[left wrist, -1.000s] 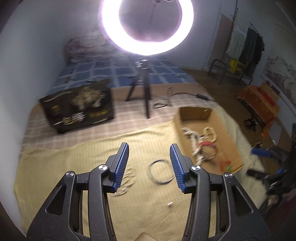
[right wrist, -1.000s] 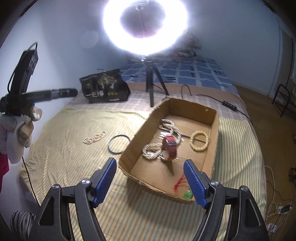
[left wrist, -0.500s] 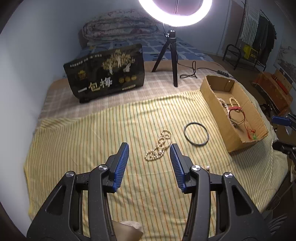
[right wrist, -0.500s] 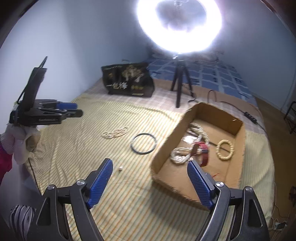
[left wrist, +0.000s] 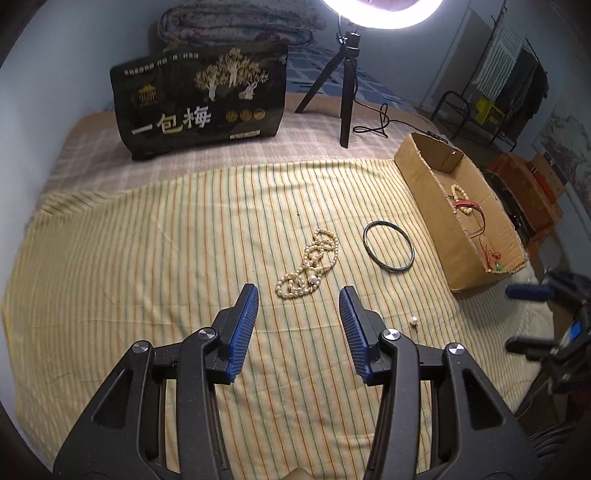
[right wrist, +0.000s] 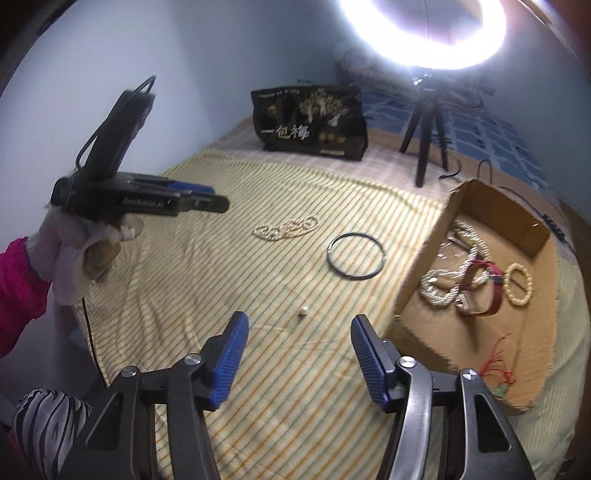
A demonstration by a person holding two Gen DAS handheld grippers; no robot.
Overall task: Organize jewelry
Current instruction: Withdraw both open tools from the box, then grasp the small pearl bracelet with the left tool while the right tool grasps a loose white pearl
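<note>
Left claw [left wrist: 298,295] gapes empty, lined up on the pearl necklace [left wrist: 308,264] at mid-frame; right claw [right wrist: 299,325], closing, frames the loose bead [right wrist: 303,312].

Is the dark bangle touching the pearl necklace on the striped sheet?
Apart. The left wrist view shows the bangle lying flat beside the pearl necklace, with bare striped sheet between them; the right wrist view shows the same gap.

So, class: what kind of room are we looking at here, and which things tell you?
Most likely a bedroom: a bed under a striped sheet, a rolled quilt at its head, and a clothes rack.
</note>
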